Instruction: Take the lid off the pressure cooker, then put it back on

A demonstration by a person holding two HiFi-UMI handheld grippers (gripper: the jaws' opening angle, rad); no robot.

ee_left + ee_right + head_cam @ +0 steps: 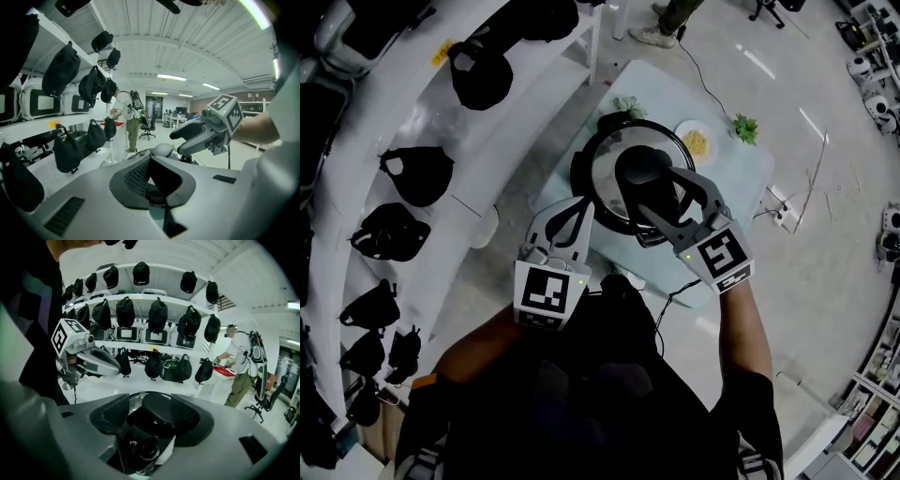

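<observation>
I stand at a small pale table (661, 89) on a grey, glossy floor (825, 281), with a power strip (781, 216) lying just beside the table's right corner. On my left rise white shelves (154, 298) hung with rows of black bags (157, 315), and a person (129, 115) stands at their far end near a wheeled chair (149, 127). Overhead, the white ribbed ceiling (197, 51) carries strip lights (171, 77), and desks (174, 120) show dimly far down the hall.

No legible text, labels or numbers anywhere.
</observation>
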